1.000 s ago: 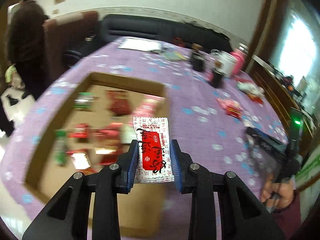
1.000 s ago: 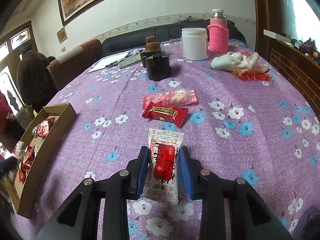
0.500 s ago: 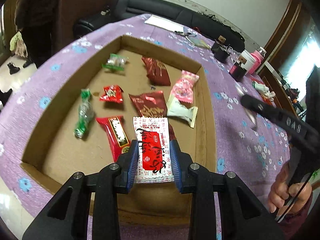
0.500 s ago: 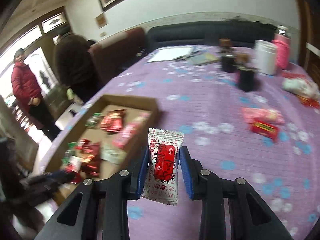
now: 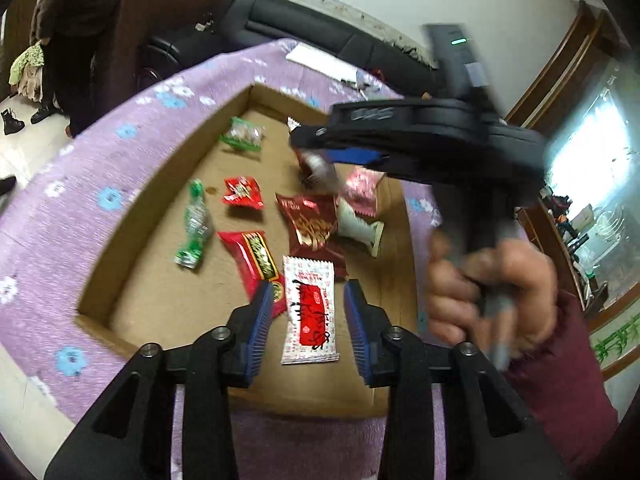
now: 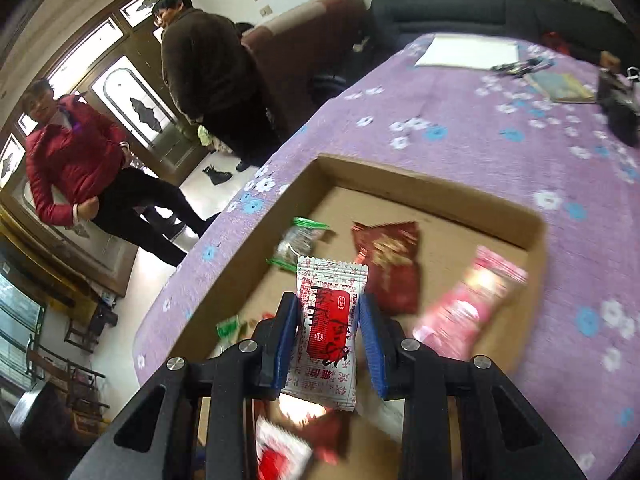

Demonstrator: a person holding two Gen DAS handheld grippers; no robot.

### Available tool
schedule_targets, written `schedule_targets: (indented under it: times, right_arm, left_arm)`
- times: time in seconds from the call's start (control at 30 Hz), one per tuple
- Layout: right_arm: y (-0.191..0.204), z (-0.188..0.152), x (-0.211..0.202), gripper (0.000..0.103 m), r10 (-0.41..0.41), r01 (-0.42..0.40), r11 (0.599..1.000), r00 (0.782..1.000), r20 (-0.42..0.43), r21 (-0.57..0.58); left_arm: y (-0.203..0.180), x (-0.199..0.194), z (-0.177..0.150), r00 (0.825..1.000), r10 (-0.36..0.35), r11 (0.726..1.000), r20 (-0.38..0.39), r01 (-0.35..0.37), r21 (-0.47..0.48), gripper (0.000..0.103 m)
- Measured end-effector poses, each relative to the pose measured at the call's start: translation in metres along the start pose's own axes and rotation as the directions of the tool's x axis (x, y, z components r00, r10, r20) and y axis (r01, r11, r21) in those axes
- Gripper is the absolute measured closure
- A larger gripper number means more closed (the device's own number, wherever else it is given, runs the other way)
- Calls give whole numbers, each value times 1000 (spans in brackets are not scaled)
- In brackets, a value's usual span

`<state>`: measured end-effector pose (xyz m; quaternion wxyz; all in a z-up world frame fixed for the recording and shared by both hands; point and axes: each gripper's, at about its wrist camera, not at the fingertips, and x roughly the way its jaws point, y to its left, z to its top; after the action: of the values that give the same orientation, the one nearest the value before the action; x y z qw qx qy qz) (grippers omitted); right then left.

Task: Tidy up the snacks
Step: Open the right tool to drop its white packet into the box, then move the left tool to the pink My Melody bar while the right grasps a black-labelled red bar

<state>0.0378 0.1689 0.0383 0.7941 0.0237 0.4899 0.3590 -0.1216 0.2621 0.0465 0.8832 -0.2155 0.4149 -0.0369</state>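
Note:
A shallow cardboard box (image 5: 120, 236) on the purple flowered tablecloth holds several snack packets. My left gripper (image 5: 308, 318) is open over the box's near end; a white packet with a red label (image 5: 309, 312) lies loose between its jaws, touching neither pad. My right gripper (image 6: 329, 338) is shut on a matching white-and-red packet (image 6: 329, 328) and holds it above the box (image 6: 420, 190). The right gripper also shows in the left wrist view (image 5: 340, 156), blurred, over the far half of the box.
In the box lie green (image 5: 194, 226), red (image 5: 243, 192), dark red (image 5: 310, 218) and pink (image 5: 362, 190) packets. Two people (image 6: 216, 76) stand beside the table's left edge. A white paper (image 6: 468, 52) and dark items lie far back on the table.
My left gripper opened and let its white-and-red packet drop into the box. My right gripper swung left from the open table to above the box, still holding its packet.

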Motion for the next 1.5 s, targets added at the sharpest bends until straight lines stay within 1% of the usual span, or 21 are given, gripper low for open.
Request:
schedule_targets:
  times: [0.03, 0.1, 0.17, 0.27, 0.3, 0.4, 0.57, 0.67, 0.77, 0.87, 0.93, 0.97, 1.03, 1.1, 1.2, 1.3, 1.4, 1.43, 1.47, 1.5]
  right_arm:
    - [3, 3, 6, 68, -12, 12, 1000, 1000, -5, -5]
    - [5, 8, 12, 68, -44, 44, 999, 999, -2, -7]
    - [5, 8, 4, 68, -38, 38, 999, 999, 18, -3]
    - [-1, 0, -20, 67, -43, 42, 999, 997, 69, 13]
    - [-5, -5, -31, 65, -39, 38, 999, 995, 87, 15]
    - [-24, -23, -59, 62, -54, 51, 998, 991, 122, 29]
    - [-68, -56, -97, 62, -85, 71, 993, 985, 148, 99]
    - [-88, -75, -118, 61, -109, 87, 987, 980, 169, 132]
    - [-114, -92, -139, 58, -142, 108, 978, 971, 190, 177]
    - [-155, -100, -164, 57, -214, 149, 950, 951, 224, 275]
    - [-188, -101, -184, 57, -275, 173, 916, 927, 254, 361]
    - [-208, -99, -195, 55, -314, 188, 893, 911, 266, 410]
    - [-236, -93, -204, 55, -354, 202, 862, 896, 268, 464]
    - [-260, -85, -209, 55, -387, 213, 833, 884, 262, 511]
    - [-290, -71, -199, 55, -405, 221, 795, 887, 222, 565]
    - [-306, -57, -184, 55, -448, 280, 764, 878, 166, 582]
    - [-309, -44, -163, 55, -480, 349, 756, 871, 107, 553]
    - [-309, -40, -156, 56, -484, 367, 760, 870, 92, 537]
    - [-305, -35, -148, 59, -486, 383, 769, 870, 80, 511]
    - [-297, -31, -143, 59, -500, 406, 778, 862, 81, 479]
  left_arm:
    - [2, -4, 1, 1000, -2, 1000, 7, 2, -9, 58]
    - [5, -11, 2, 1000, -11, 1000, 24, 11, -16, 57]
    - [5, -15, 2, 999, -9, 1000, 34, 10, -16, 57]
    - [1, -13, 2, 999, -21, 1000, 33, 21, -17, 57]
    - [-3, -11, 1, 999, -25, 1000, 27, 25, -15, 57]
    - [-19, -4, -4, 999, -45, 999, 6, 45, 9, 57]
    - [-53, 10, -15, 996, -74, 995, -45, 76, 64, 57]
    - [-69, 12, -20, 995, -81, 992, -62, 86, 97, 57]
    - [-76, 14, -21, 994, -78, 992, -77, 84, 89, 57]
    - [-83, 15, -20, 995, -67, 992, -74, 74, 104, 57]
    - [-92, 17, -23, 994, -72, 989, -83, 82, 120, 57]
    - [-98, 18, -25, 993, -73, 987, -91, 85, 134, 57]
    - [-105, 21, -27, 992, -76, 984, -101, 91, 151, 57]
    - [-113, 23, -30, 991, -74, 981, -111, 93, 169, 57]
    - [-117, 26, -33, 990, -67, 979, -126, 90, 184, 57]
    - [-115, 28, -33, 990, -58, 979, -131, 82, 187, 57]
    - [-110, 30, -31, 990, -53, 981, -134, 76, 176, 57]
    - [-108, 31, -31, 990, -50, 982, -133, 73, 173, 57]
    - [-107, 32, -30, 990, -48, 983, -133, 70, 168, 57]
    - [-105, 33, -29, 990, -47, 984, -134, 69, 164, 57]
